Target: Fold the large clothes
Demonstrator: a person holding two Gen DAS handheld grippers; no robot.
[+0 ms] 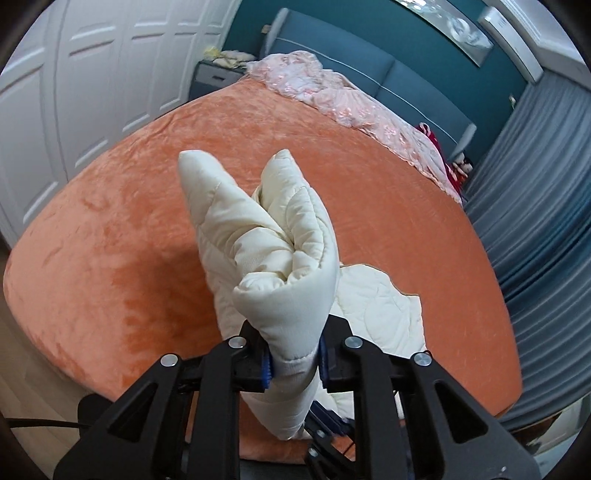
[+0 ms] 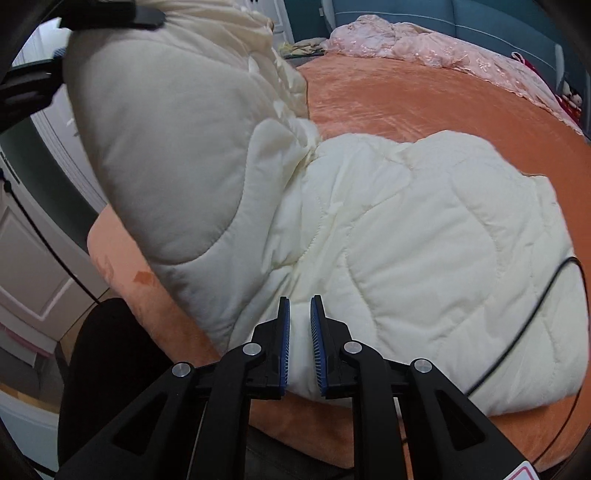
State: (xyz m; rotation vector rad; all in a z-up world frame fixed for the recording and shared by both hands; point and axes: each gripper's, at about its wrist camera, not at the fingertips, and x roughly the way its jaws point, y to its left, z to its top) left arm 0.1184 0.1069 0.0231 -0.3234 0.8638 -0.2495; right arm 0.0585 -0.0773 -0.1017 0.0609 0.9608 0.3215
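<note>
A cream quilted coat (image 2: 406, 229) lies spread on the orange bed cover (image 2: 388, 107). My left gripper (image 1: 295, 363) is shut on a bunched fold of the coat (image 1: 273, 236), which stands up puffed above the blue pads and hangs below them. In the right wrist view that raised part rises at the left, up to the left gripper's black frame (image 2: 110, 14) at the top edge. My right gripper (image 2: 300, 332) is at the coat's near edge, its blue pads close together with a fold of cream fabric pinched between them.
Crumpled pink bedding (image 1: 332, 88) lies along the blue headboard (image 1: 406, 81). White wardrobe doors (image 1: 92, 74) stand left of the bed and a grey curtain (image 1: 535, 221) hangs on its right. A black cable (image 2: 535, 314) crosses the coat's right side. A person's dark-clothed leg (image 2: 103, 369) is at the bed's near corner.
</note>
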